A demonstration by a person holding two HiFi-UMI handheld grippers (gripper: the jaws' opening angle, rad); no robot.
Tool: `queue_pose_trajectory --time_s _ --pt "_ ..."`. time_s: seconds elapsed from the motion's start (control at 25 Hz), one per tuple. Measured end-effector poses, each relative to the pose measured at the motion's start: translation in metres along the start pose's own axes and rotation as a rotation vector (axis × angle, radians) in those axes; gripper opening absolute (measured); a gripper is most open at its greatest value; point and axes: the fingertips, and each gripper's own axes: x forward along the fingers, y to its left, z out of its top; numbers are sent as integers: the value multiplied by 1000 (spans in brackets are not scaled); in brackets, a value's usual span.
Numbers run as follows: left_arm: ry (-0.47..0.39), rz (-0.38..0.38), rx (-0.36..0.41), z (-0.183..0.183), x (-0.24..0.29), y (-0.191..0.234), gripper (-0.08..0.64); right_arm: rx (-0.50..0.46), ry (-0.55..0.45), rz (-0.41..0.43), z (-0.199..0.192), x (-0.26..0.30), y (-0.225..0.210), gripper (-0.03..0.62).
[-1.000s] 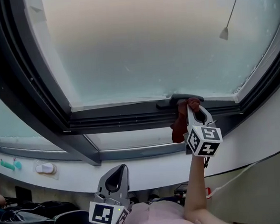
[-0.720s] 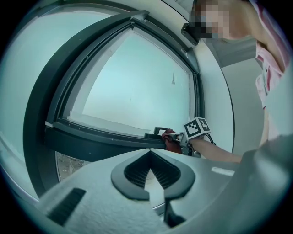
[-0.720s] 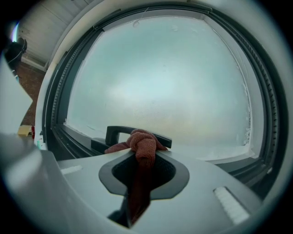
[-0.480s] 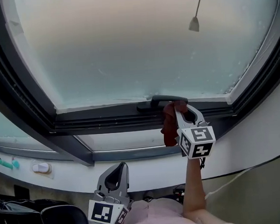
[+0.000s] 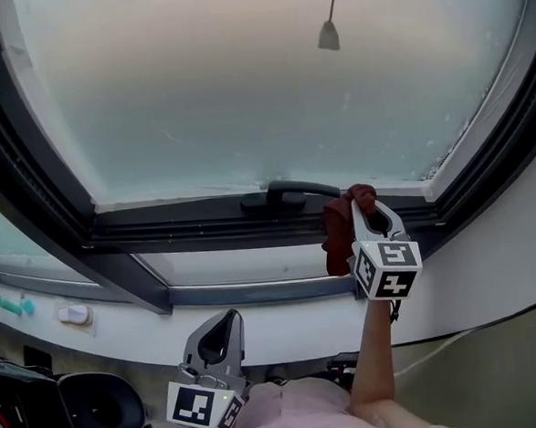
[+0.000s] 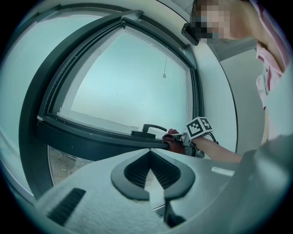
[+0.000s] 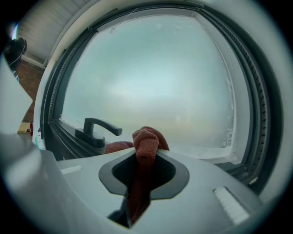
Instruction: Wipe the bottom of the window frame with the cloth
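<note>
At the window's lower edge: my right gripper (image 5: 366,209) pinches the red cloth (image 5: 341,231) between its jaws, a bunched fold poking out past the tips and the rest hanging down beside them. The cloth is pressed to the bottom of the window frame (image 5: 186,225), just right of the dark handle (image 5: 289,194), with the frosted pane (image 5: 242,100) above. My left gripper (image 5: 225,326) hangs low near my body, well apart from the frame, its jaws pressed together on nothing. By my reading the wipe is under way along the bottom rail, with the long stretch left of the handle yet to be covered. The next move, I judge, calls for steady pressure into the rail while sliding sideways, and for steering the cloth round the handle's base without snagging
</note>
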Motion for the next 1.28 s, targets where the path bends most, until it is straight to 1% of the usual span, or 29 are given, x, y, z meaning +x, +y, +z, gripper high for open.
queue_pose_trajectory --time_s 0.2,0.48,0.84,1.08,1.28 --pt "-4 -5 3 -3 5 -16 -5 54 8 16 -4 -2 -28 61" --pt "-6 -1 11 -6 6 -29 -5 90 -1 -10 -9 -8 -58 61" --pt "-8 11 23 -7 7 -36 -5 122 -14 -18 -13 -11 -74 61" --pt "-8 8 25 -7 8 -39 -5 142 -17 -4 -14 -11 -77 61" --pt "-6 4 25 -7 9 -39 -5 154 -17 -24 -16 -13 -89 61"
